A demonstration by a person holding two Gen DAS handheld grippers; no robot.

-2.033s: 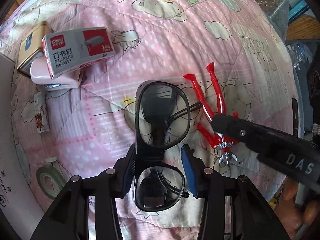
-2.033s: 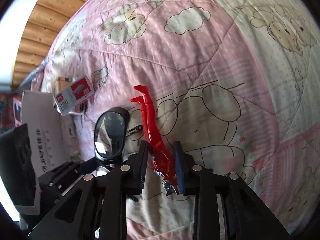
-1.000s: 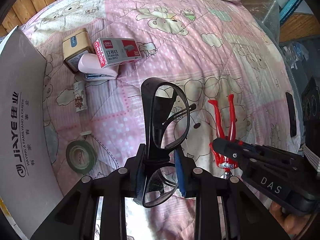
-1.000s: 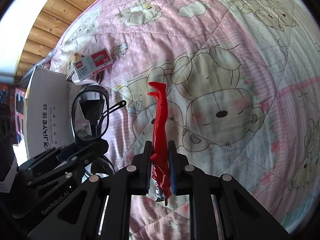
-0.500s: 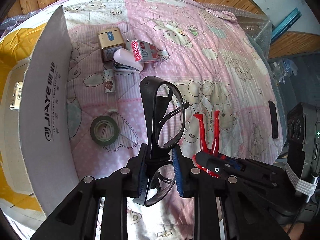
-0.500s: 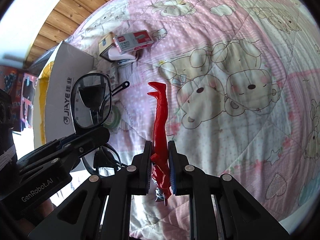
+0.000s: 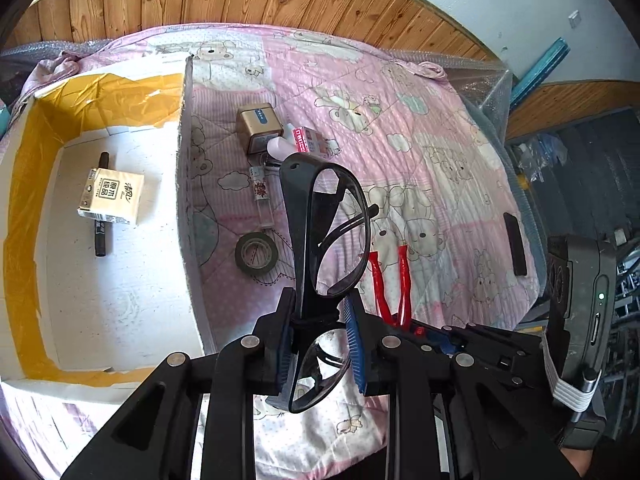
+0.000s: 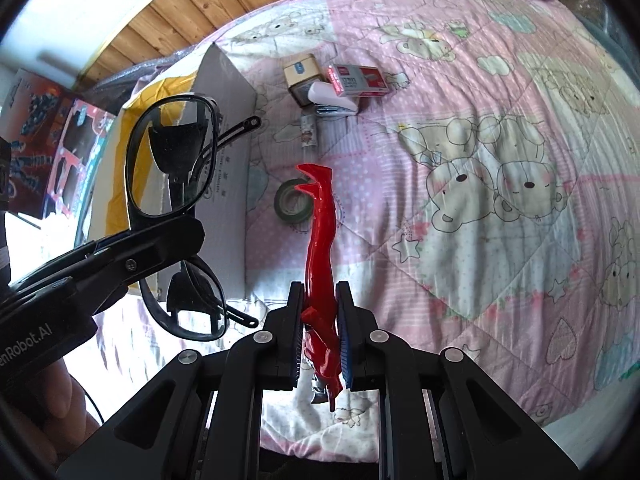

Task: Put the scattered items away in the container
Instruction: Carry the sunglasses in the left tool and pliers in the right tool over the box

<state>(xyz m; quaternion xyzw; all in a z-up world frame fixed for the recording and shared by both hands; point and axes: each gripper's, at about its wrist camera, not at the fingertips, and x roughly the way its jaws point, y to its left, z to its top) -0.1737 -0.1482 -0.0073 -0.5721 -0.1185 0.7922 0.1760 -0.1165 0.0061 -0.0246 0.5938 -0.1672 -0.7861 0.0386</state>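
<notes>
Open white cardboard box with yellow lining (image 7: 182, 184): landmark, far left. Left gripper (image 7: 320, 344), nearer it, pinches black-framed clear safety glasses (image 7: 324, 240) upright. Right gripper (image 8: 320, 336), farther, clamps red-handled pliers (image 8: 320, 248), handles forward.

Left gripper (image 7: 319, 330) — fingers closed on the bridge of a pair of black glasses (image 7: 326, 236), one lens standing up beyond the fingertips, the other hanging below them. Blue pads press the frame from both sides. Held up in the air, pointing forward.

Right gripper (image 8: 320, 324) — fingers clamped on red-handled pliers (image 8: 320, 240) near the pivot, handles pointing up and away, metal nose poking down below the fingers. Also lifted off the bed.

The two grippers sit side by side, close together; each shows in the other's view. A bare hand (image 8: 36, 404) grips the left gripper's body, seen at the lower left edge of the right wrist view.
</notes>
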